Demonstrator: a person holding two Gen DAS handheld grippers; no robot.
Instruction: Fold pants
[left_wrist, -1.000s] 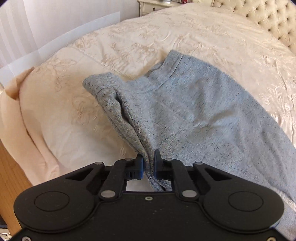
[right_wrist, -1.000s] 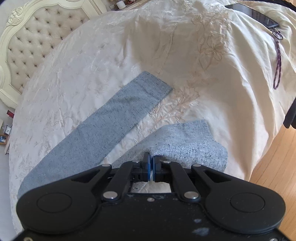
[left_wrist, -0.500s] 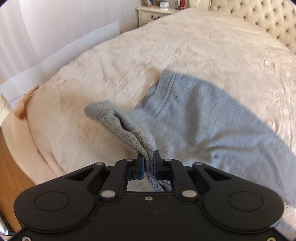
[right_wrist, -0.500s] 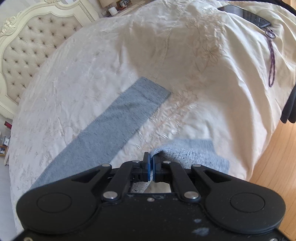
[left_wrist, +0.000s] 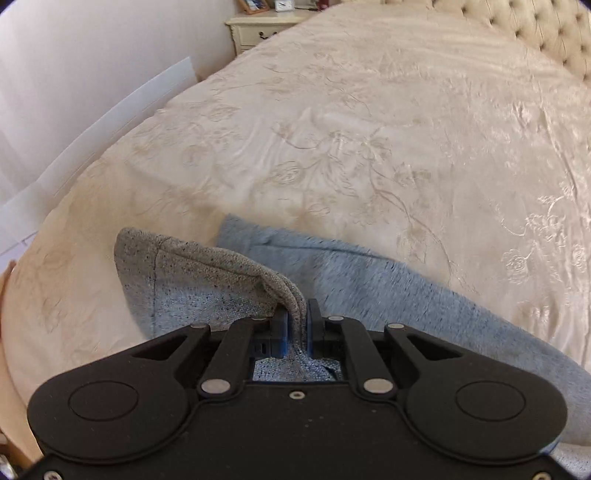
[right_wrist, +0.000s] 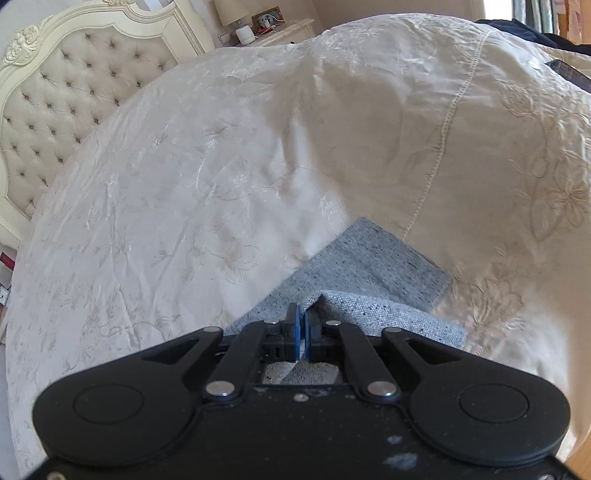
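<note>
My left hand-held gripper clamps the grey pants waistband; my right hand-held gripper pinches a leg hem above the bed.

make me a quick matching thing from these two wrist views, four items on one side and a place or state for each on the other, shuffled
Items
1. left gripper
2. right gripper
3. cream tufted headboard
4. cream wooden nightstand

Places or states
A. beside the bed, at the white wall
B. shut on a thick bunched fold of the grey-blue knit pants
C. at the head of the bed, behind the cream embroidered bedspread
D. shut on a thin edge of a pant leg end, over another flat leg

Pairs: 1-B, 2-D, 3-C, 4-A
</note>
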